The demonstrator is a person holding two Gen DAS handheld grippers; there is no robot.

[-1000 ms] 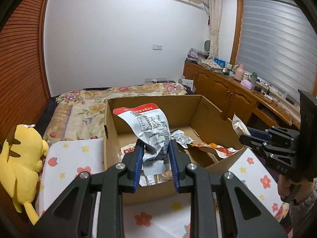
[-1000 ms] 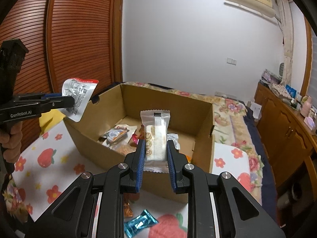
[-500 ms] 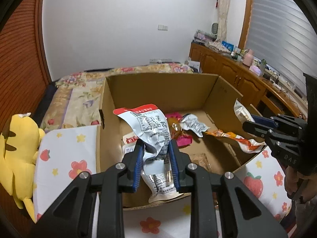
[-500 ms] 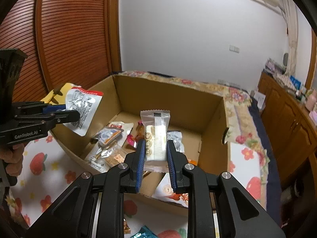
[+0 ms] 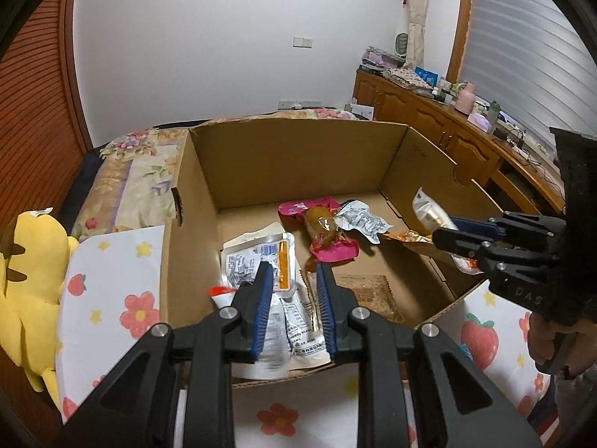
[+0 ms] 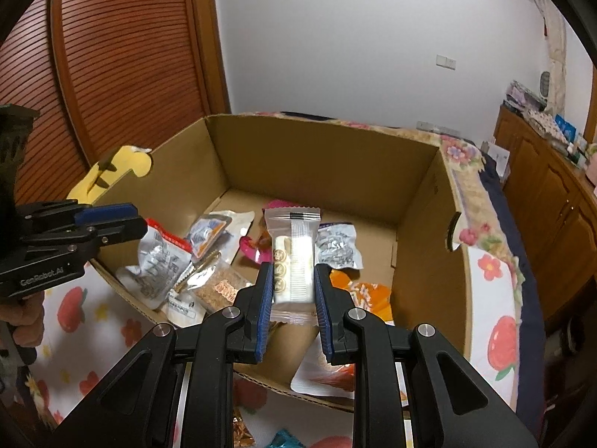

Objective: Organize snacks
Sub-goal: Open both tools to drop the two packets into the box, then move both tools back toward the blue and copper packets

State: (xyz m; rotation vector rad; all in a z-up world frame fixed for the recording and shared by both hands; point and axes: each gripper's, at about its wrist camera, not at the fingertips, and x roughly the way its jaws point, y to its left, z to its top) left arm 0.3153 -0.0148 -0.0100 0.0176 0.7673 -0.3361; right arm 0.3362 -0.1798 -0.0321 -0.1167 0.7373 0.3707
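Observation:
An open cardboard box (image 5: 298,156) (image 6: 324,164) holds several snack packets. My left gripper (image 5: 293,291) is open over the box's near edge. The grey and white packet with a red top (image 5: 276,321) lies in the box under its fingers; it also shows in the right wrist view (image 6: 156,265), below the left gripper (image 6: 123,220). My right gripper (image 6: 293,287) is shut on a clear white cracker packet (image 6: 293,257) and holds it upright over the box. The right gripper (image 5: 444,231) also shows at the box's right wall in the left wrist view.
The box stands on a table cloth with fruit and flower prints (image 5: 112,298). A yellow plush toy (image 5: 26,291) lies left of it. A bed (image 5: 130,171) is behind, a wooden cabinet (image 5: 429,119) at the right. Loose snacks (image 6: 283,438) lie in front of the box.
My left gripper has opened and let the grey and white packet fall into the box. Both grippers have moved lower over the box. The right gripper still holds the cracker packet.

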